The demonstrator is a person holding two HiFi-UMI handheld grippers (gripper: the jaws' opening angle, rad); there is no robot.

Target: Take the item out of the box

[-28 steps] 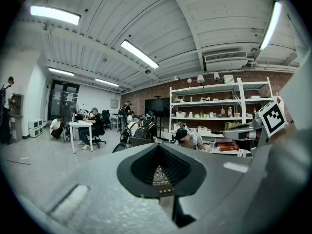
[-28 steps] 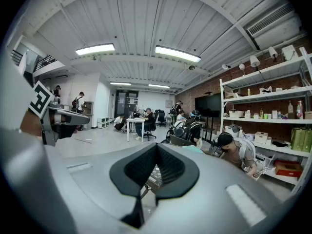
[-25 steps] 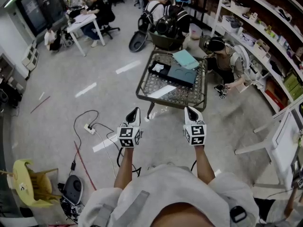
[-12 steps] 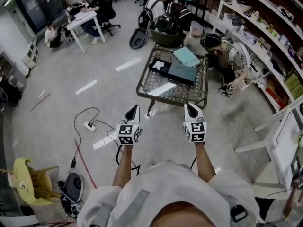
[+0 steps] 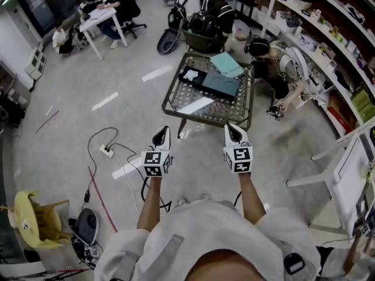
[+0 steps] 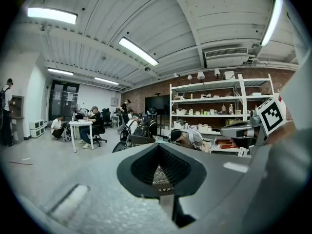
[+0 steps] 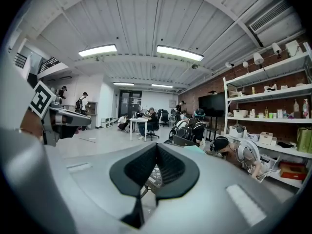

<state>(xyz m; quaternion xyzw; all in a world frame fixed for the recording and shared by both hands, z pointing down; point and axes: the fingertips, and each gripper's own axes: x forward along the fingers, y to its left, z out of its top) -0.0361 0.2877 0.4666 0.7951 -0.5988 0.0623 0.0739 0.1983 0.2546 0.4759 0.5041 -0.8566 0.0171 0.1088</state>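
- ahead of the person, past both grippers, stands a low worktop [image 5: 176, 107] with a patterned glass top and a dark frame.
- on the far half of the worktop lies a flat black box [image 5: 220, 86], open at the top.
- a white item [image 5: 190, 74] lies inside the box, at its left end; no gripper touches it.
- a teal sheet [image 5: 227, 64] rests at the far edge of the box and partly covers it.
- the left gripper [image 5: 162, 134] is held over the floor on the near side of the worktop, well apart from the box.
- its fingers [image 6: 87, 189] are closed together and there is nothing between them; only the worktop shows through the small gap behind the tips.
- the right gripper [image 5: 232, 132] is held beside the left one, at about the same level, close to the near rim of the worktop.
- its fingers [image 7: 234, 189] are also pressed together, with nothing held.
- both grippers point toward the worktop, slightly downward.
- a person [image 5: 275, 63] sits on the floor just right of the worktop, in front of the shelves [image 5: 328, 28].
- more people sit at a white table [image 5: 99, 22] far to the left.
- a power strip [image 5: 106, 152] with cables lies on the floor left of the left gripper.
- a yellow chair [image 5: 29, 215] stands at the lower left.
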